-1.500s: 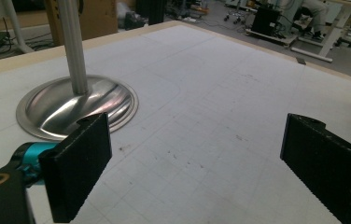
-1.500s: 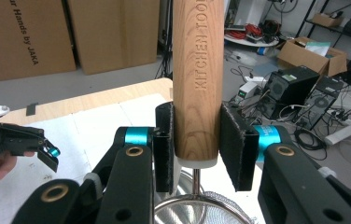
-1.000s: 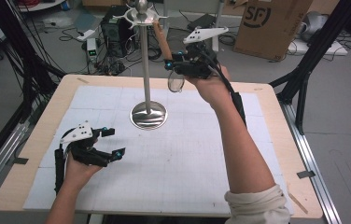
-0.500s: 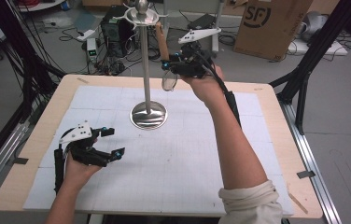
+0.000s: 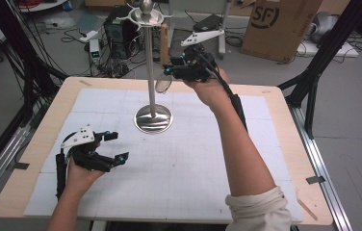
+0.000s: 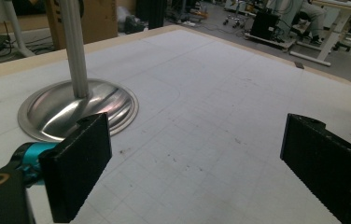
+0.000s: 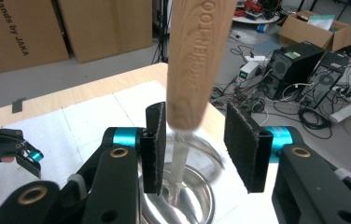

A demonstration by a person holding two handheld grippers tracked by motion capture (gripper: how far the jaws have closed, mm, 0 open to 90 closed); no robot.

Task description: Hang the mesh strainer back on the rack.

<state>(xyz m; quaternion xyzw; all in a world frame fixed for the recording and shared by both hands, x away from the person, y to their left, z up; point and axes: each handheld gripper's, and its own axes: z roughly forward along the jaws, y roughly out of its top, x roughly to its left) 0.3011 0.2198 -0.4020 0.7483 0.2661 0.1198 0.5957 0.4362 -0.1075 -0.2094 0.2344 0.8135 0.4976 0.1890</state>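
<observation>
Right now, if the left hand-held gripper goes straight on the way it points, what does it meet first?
Probably nothing on the table: the left hand-held gripper faces bare white mat, and the stand's metal base lies off to one side. Depth is unclear.

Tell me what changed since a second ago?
The right gripper has just opened its jaws and let go of the wooden-handled strainer, which now hangs from the tall silver metal stand, loose between the pads. The hand barely shifted. The left gripper stayed open, resting on the white gridded mat, and the stand kept its place.
</observation>
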